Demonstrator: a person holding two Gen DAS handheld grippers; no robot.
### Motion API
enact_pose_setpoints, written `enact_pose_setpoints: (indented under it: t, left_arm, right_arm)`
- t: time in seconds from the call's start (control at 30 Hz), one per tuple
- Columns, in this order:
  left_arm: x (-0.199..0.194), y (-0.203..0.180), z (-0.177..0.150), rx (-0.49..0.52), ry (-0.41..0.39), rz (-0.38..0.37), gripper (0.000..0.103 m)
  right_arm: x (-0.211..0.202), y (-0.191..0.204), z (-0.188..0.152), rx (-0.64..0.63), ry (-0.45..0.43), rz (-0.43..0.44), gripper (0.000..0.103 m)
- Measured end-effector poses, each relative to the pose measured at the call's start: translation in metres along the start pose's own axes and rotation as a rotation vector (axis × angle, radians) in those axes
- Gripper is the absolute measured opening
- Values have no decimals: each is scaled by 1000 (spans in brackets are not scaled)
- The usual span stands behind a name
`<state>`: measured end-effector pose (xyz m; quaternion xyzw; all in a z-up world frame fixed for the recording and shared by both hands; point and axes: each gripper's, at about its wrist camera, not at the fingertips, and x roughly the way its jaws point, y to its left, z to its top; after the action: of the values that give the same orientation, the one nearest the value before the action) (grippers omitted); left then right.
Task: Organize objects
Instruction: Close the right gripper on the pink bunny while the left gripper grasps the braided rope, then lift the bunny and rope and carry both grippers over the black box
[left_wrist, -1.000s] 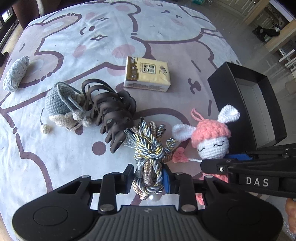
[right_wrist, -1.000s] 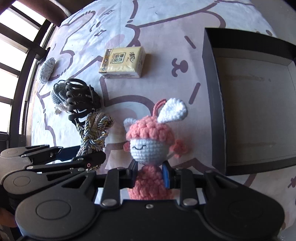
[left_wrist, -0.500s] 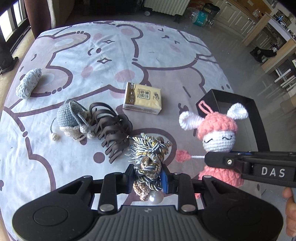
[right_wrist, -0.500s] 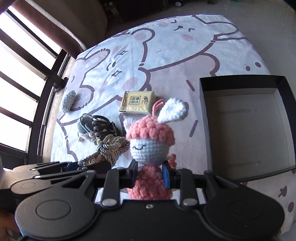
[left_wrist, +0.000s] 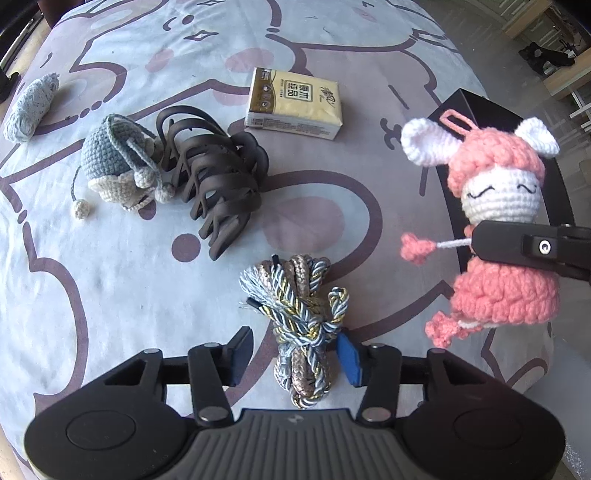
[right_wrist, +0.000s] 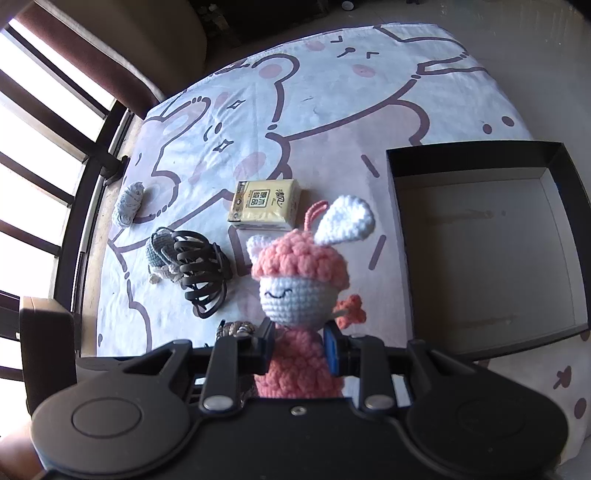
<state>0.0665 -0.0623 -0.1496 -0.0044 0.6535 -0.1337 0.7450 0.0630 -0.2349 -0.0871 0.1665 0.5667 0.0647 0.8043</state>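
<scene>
My left gripper (left_wrist: 295, 352) is open; a knotted blue, gold and brown cord bundle (left_wrist: 297, 314) lies on the cloth between its spread fingers. My right gripper (right_wrist: 297, 349) is shut on the body of a pink crocheted bunny doll (right_wrist: 301, 284) and holds it up in the air. The doll also shows in the left wrist view (left_wrist: 498, 221), in front of the black box. The open black box (right_wrist: 480, 251) stands to the right and nothing shows inside it.
On the bear-print cloth (left_wrist: 110, 280) lie a yellow tissue pack (left_wrist: 293, 103), a dark brown claw hair clip (left_wrist: 218, 177), a grey crocheted pouch (left_wrist: 114, 162) and a pale blue yarn piece (left_wrist: 29, 107). A window with bars (right_wrist: 44, 155) is at the left.
My left gripper opened and let go of the cord bundle, which now rests on the cloth. My right gripper lifted the bunny doll higher above the cloth.
</scene>
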Motion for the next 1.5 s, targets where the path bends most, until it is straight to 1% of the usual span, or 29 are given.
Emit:
enact_pose_setpoints:
  t: [0.13,0.2,0.23,0.33,0.4,0.53,0.77,1.0,1.2,1.5]
  left_arm:
    - [4,-2,-1,9,9,7,49]
    - [5,-3,0,15,11,1,42]
    - [4,-3,0,13,14,-6,35]
    - [-1,-5,1,23,-4,1,34]
    - [-7,-5,2,21,-28,9,34]
    - [-22,-7,6,4,-84,-1,34]
    - [-57,-23,11,17,-198,-46,34]
    - [-81,-33,16,3,-279,-71,34]
    - [-98,-35,17,-12,-334,-81,34]
    - [-112,-49,19,2,-381,-96,34]
  right_arm:
    - [2,-1,1,3,5,-1,29]
    - [3,-1,1,4,6,-1,29]
    - [3,-1,1,4,6,-1,29]
    - [4,-1,2,3,6,-2,29]
    - [4,-1,2,2,5,-2,29]
    - [0,3,1,-11,-5,-6,29]
    - [-17,8,3,-42,-55,-15,29]
    - [-36,10,4,-66,-114,-24,29]
    - [-58,4,6,-69,-182,-36,29]
    - [-80,-10,9,-43,-249,-34,29]
